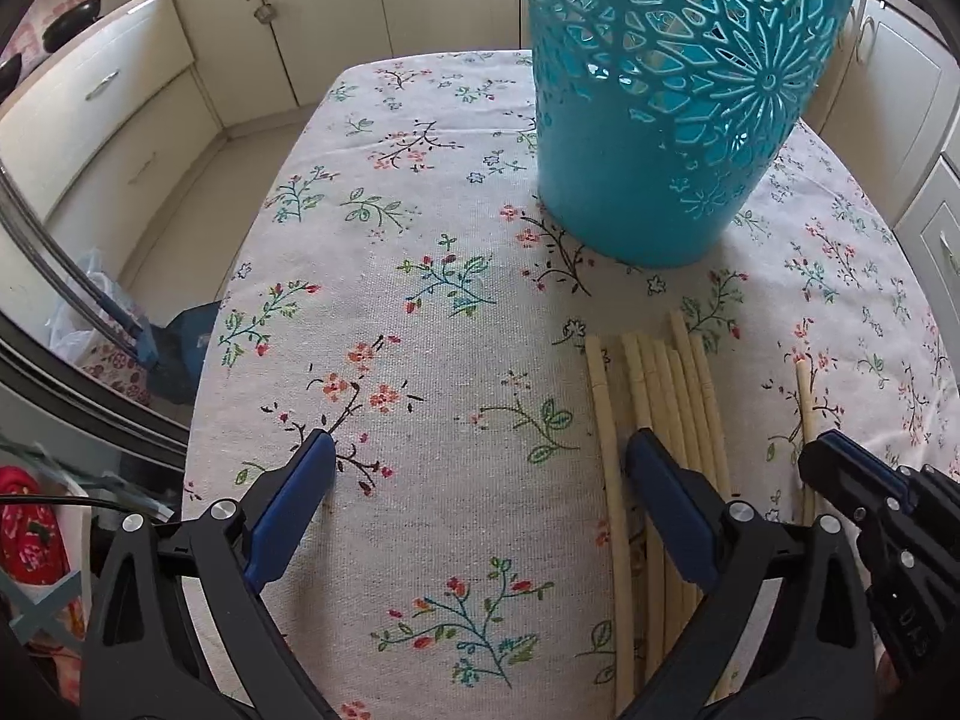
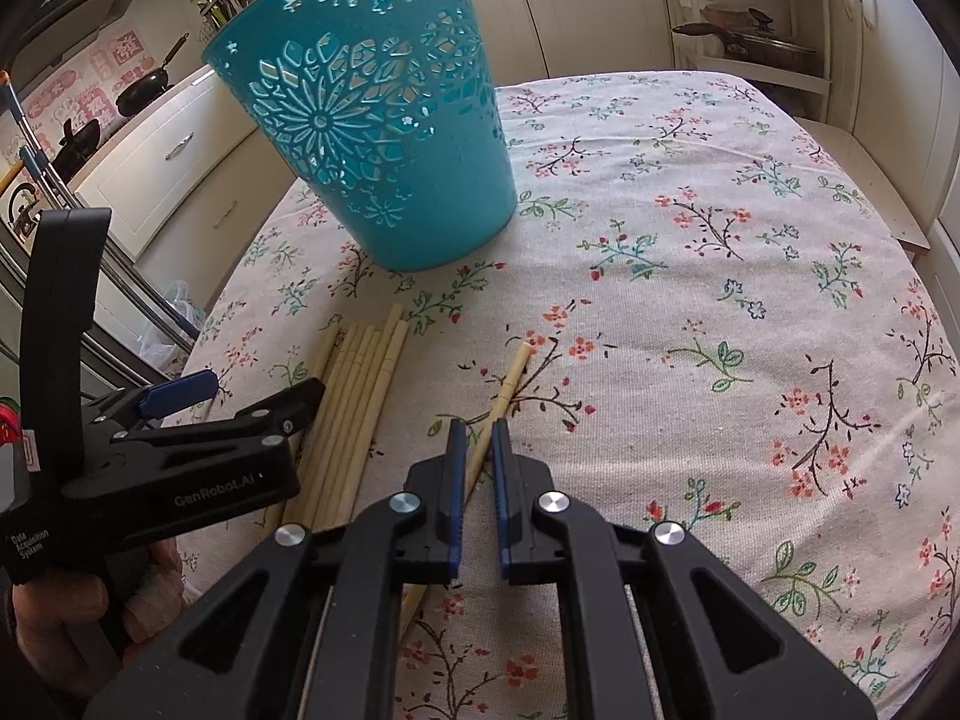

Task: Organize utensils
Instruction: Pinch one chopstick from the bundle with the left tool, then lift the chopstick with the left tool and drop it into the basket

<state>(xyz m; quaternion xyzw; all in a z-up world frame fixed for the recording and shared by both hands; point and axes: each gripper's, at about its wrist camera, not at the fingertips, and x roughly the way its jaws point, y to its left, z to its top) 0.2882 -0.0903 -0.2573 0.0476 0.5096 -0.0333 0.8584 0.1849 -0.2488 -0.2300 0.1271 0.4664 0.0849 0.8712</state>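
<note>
A single pale chopstick (image 2: 510, 381) lies slanted on the flowered tablecloth (image 2: 690, 300), and my right gripper (image 2: 478, 438) is shut on its middle. The same chopstick (image 1: 803, 402) runs under my right gripper (image 1: 825, 450) at the right of the left wrist view. A bundle of several chopsticks (image 1: 660, 384) lies beside it, also seen as the bundle (image 2: 360, 384) in the right wrist view. My left gripper (image 1: 480, 447) stands open over the cloth, its right finger above the bundle. A teal cut-out basket (image 1: 660, 120) stands upright beyond the chopsticks.
The table's left edge (image 1: 240, 300) drops to the kitchen floor, with cream cabinets (image 1: 120, 120) and pans beyond. A shelf with pots (image 2: 756, 42) stands behind the table's far right. A person's hand (image 2: 60, 612) holds the left gripper (image 2: 264, 387).
</note>
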